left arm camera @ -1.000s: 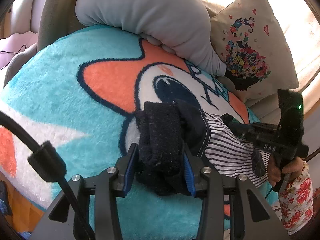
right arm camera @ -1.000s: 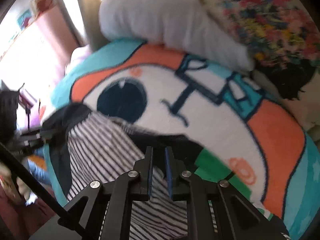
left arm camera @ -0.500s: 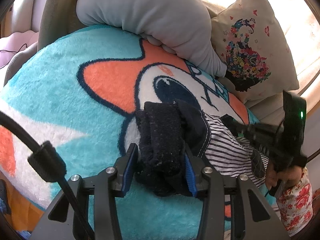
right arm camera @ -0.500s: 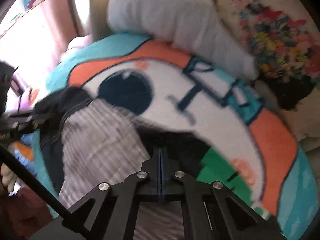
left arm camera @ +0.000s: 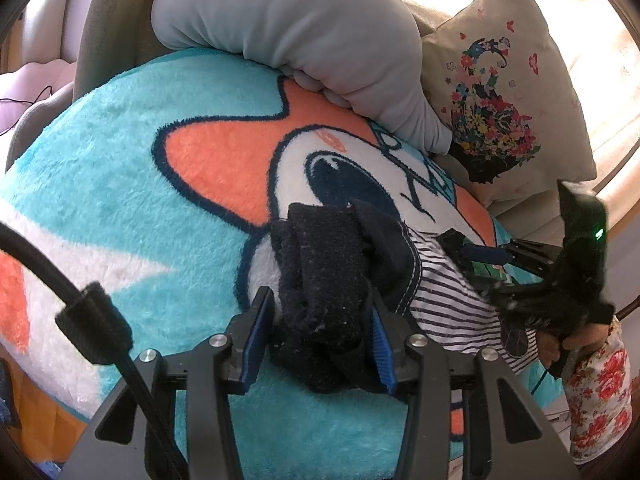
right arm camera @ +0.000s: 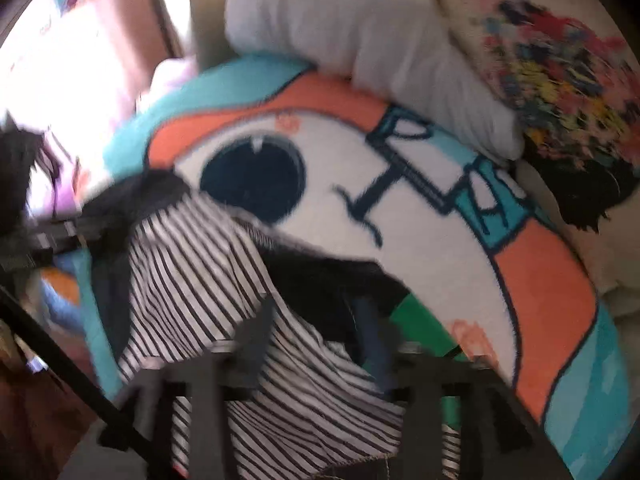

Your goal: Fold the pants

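Note:
The pants are dark navy with a black-and-white striped inner side [left arm camera: 448, 304] and lie on a bright cartoon blanket [left arm camera: 160, 208]. My left gripper [left arm camera: 318, 336] is shut on a thick bunch of the dark pants fabric [left arm camera: 324, 280]. In the right wrist view the striped fabric [right arm camera: 208, 280] spreads across the lower left. My right gripper [right arm camera: 316, 332] is blurred; its jaws stand apart around the dark edge of the pants [right arm camera: 320, 280]. It also shows in the left wrist view [left arm camera: 480, 254] at the pants' far end.
A grey rolled cushion [left arm camera: 304, 36] and a floral pillow [left arm camera: 500, 92] lie at the back of the bed. The blanket also fills the right wrist view [right arm camera: 540, 280]. The person's hand in a floral sleeve [left arm camera: 596, 384] is at the right edge.
The right gripper was shut half a second ago and its jaws now stand apart, with motion blur. The left gripper keeps its hold and has not moved.

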The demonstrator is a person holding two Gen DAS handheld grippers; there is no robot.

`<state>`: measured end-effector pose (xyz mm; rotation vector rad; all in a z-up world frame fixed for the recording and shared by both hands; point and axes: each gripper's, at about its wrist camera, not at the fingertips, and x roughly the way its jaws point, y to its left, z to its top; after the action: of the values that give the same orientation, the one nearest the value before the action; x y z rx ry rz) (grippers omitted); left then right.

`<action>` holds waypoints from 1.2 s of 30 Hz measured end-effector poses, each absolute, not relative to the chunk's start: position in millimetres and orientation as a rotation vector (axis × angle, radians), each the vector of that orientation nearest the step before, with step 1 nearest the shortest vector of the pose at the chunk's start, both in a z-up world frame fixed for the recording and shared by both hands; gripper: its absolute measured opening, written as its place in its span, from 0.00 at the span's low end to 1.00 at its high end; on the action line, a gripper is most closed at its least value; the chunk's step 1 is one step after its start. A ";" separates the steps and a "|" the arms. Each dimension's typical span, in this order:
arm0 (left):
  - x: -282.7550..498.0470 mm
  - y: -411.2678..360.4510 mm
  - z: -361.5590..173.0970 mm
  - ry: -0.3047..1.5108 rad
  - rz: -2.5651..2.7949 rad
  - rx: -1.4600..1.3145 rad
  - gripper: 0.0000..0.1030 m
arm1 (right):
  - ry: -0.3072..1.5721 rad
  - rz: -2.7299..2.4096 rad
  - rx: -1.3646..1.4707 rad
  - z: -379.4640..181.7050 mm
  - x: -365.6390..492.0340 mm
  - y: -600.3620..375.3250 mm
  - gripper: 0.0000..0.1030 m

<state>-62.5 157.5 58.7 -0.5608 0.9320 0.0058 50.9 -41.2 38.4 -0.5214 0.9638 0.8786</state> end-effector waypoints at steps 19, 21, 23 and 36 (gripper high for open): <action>-60.6 158.6 58.4 0.932 0.007 -0.569 0.49 | 0.899 0.765 -0.463 48.4 63.5 -43.2 0.03; -60.5 157.3 58.0 0.929 0.011 -0.564 0.50 | 0.885 0.734 -0.467 48.8 69.7 -41.4 0.02; -60.5 155.9 57.7 0.925 0.008 -0.553 0.52 | 0.892 0.717 -0.465 43.6 74.2 -37.7 0.02; -88.2 182.2 88.3 0.861 0.012 -0.499 0.53 | 0.792 0.608 -0.324 85.8 56.8 -82.6 0.41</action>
<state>-88.2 182.2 88.3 -0.4991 0.8610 0.0115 56.8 -82.6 85.8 -0.3236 0.7920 0.6080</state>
